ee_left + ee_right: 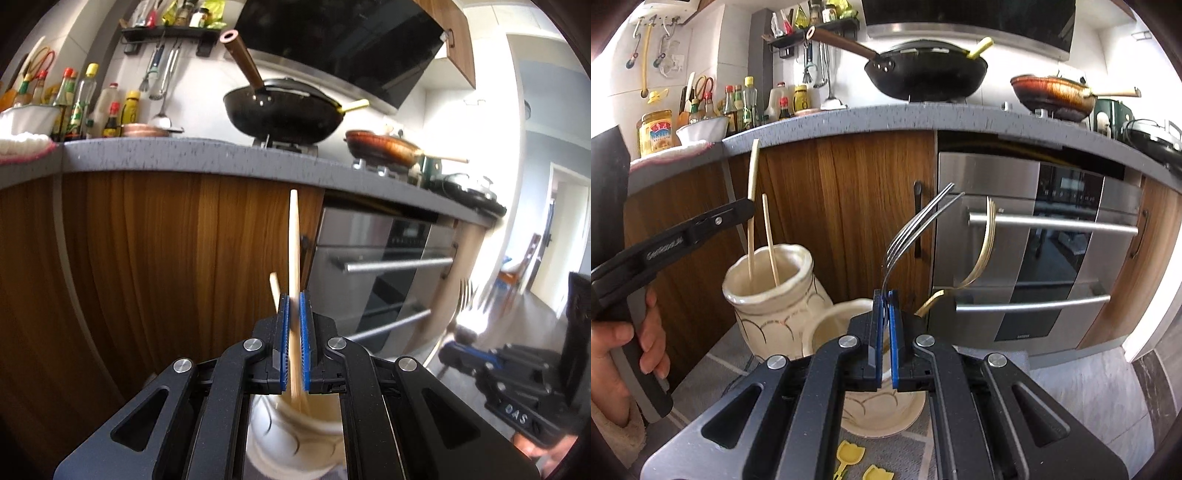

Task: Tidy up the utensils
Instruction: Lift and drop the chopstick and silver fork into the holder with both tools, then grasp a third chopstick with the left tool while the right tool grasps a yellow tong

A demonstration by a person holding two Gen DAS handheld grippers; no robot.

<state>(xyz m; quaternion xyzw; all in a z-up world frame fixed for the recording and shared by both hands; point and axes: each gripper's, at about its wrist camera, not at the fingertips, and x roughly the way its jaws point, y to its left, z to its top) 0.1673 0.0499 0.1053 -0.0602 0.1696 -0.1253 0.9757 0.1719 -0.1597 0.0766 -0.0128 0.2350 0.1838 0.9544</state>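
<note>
A: Entry one, left gripper (294,306)?
B: Clamped on a wooden chopstick (294,236), held upright with its lower end inside the cream ceramic jar (768,288). A second chopstick (771,240) already stands in that jar, just beside the first, toward 3 o'clock from it.

A: Entry two, right gripper (885,306)?
B: Clenched on a silver fork (916,229), tines up and leaning toward 1 o'clock, held over the second cream jar (827,325). A gold fork (979,254) already stands in that second jar, leaning toward 2 o'clock.

A: Progress?
B: By my judgement, well under way. Chopsticks are sorted to one jar, forks to the other. Each jar holds one settled piece; the two gripped pieces are not yet let go.

A: Remaining?
B: Releasing both, as far as can be seen. Yellow tulip-shaped pieces (849,456) lie on the grey mat (908,446) at 6 o'clock; whether they are utensils to sort, I cannot tell.

A: Obscured items?
B: The second jar's interior is blocked by the right gripper, so the silver fork's handle end is unseen. In the left wrist view the chopstick jar is blurred and mostly hidden below the gripper, and the right edge is smeared.
</note>
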